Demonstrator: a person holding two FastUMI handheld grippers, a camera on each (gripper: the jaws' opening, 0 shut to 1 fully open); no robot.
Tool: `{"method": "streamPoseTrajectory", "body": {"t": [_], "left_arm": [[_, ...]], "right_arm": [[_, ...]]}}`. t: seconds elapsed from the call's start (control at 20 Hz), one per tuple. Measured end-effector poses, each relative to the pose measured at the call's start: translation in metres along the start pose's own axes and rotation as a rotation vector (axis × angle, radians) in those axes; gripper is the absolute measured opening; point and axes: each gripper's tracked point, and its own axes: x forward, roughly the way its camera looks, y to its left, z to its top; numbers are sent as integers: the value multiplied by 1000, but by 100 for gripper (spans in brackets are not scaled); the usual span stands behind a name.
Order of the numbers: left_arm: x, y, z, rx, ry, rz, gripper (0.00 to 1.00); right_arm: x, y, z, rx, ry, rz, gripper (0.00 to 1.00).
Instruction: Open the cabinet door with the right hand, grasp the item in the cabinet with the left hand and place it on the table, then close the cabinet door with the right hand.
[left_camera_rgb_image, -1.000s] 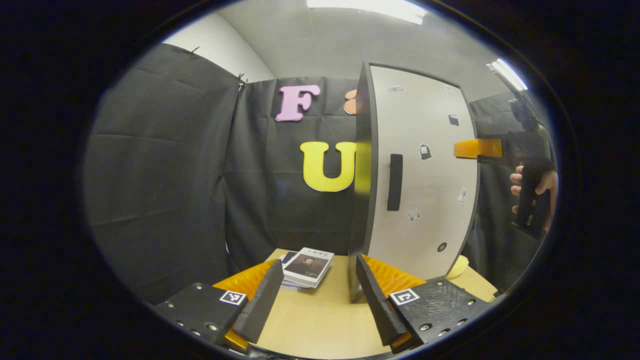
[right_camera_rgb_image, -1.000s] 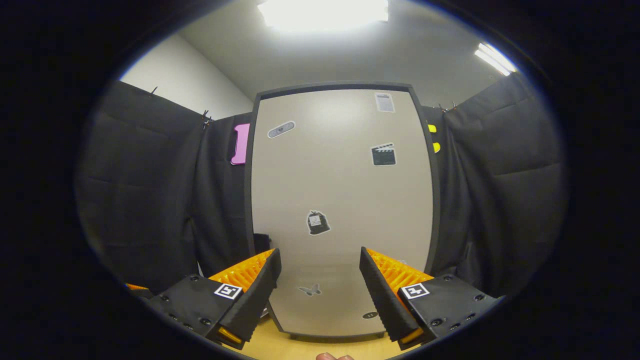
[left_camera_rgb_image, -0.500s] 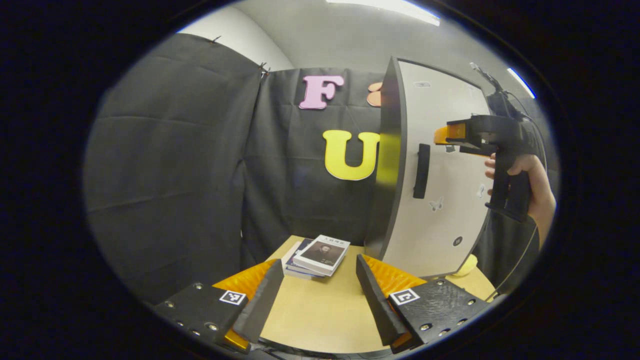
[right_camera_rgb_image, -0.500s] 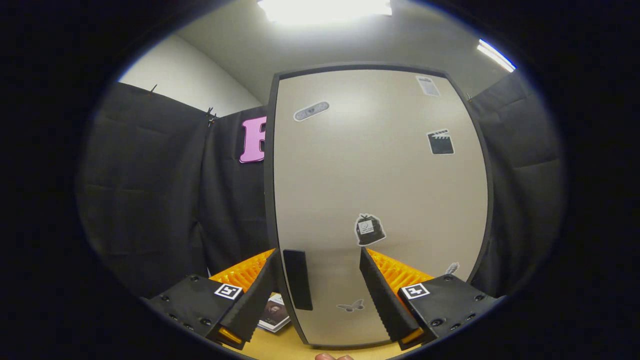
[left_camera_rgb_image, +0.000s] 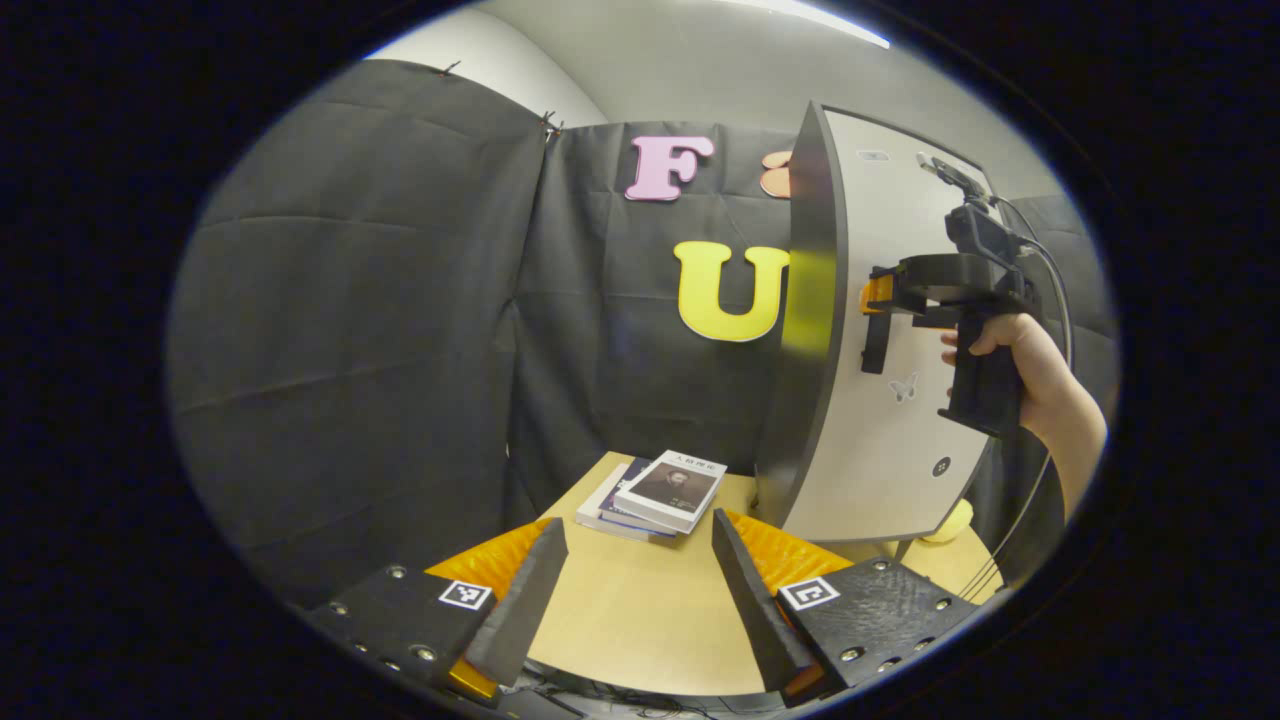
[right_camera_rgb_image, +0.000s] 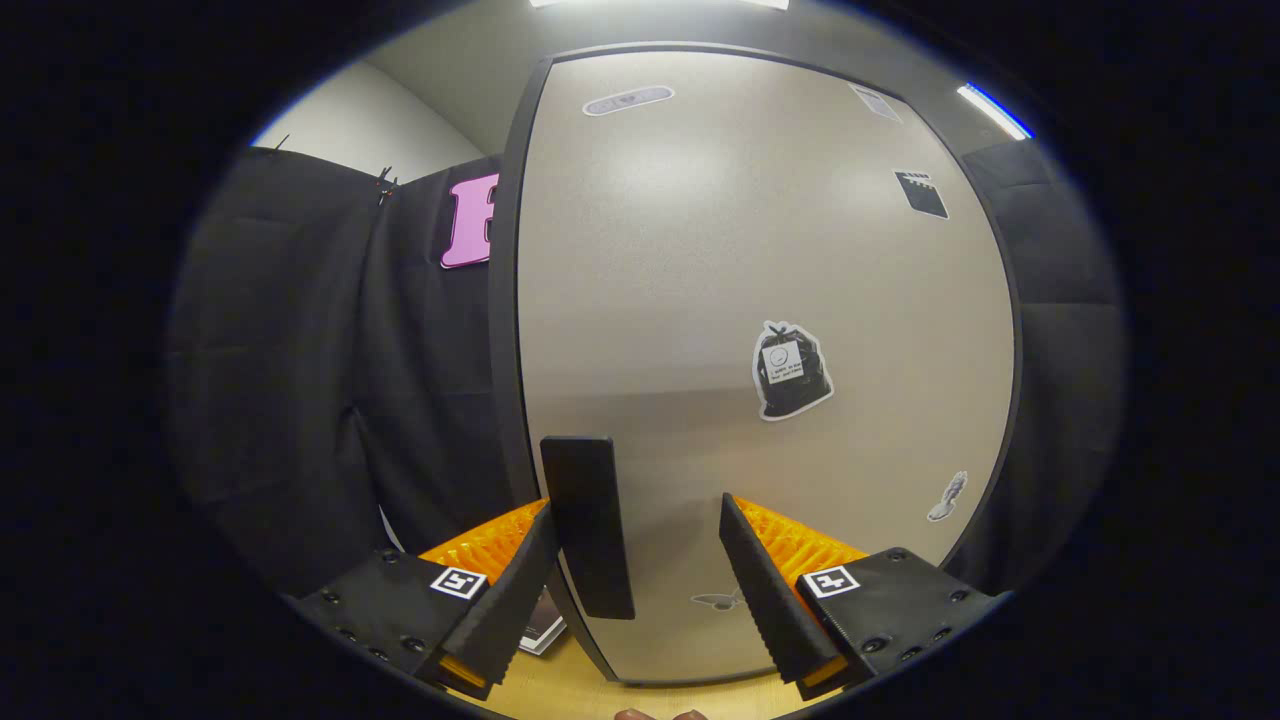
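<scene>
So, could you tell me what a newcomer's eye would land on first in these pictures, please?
The tall pale cabinet door with its dark frame dominates the right gripper view, dotted with stickers, its black handle standing between the open right gripper. In the left gripper view, the open left gripper hovers over the wooden table, where a stack of books lies beside the cabinet.

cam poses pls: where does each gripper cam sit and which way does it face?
Left gripper view: low over the table, left of the cabinet, facing books; own fingers open; a hand holds the right gripper.
Right gripper view: close, facing the cabinet door; own fingers open around the handle.
Shared: door, handle, books.
</scene>
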Motion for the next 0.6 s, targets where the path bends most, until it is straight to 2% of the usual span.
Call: {"method": "streamPoseTrajectory", "body": {"t": [0.05,0.1,0.15,0.2,0.25,0.35,0.4,0.45,0.5,0.6], "left_arm": [[0,1,-3,-2,5,2,86],[-1,3,-5,-4,11,5,86],[-1,3,-6,-5,17,7,86],[-2,4,-6,-5,20,10,88],[-3,5,-6,-4,19,14,88],[-5,8,-4,-1,16,21,86],[-6,9,-3,-2,15,24,86],[-6,9,-5,-3,17,24,86],[-6,9,-6,-2,19,25,86],[-9,8,-7,1,24,26,86]], "right_arm": [[3,2,-3,-4,8,0,99],[5,5,-6,-8,16,1,95],[8,7,-10,-10,28,4,98],[9,5,-14,-12,43,-10,94],[11,6,-17,-15,50,-14,84],[11,14,-19,-11,54,9,75],[11,20,-23,-3,70,29,67],[10,22,-26,0,89,27,51],[11,21,-25,-1,84,19,41],[10,21,-25,-9,63,-9,38]]}}
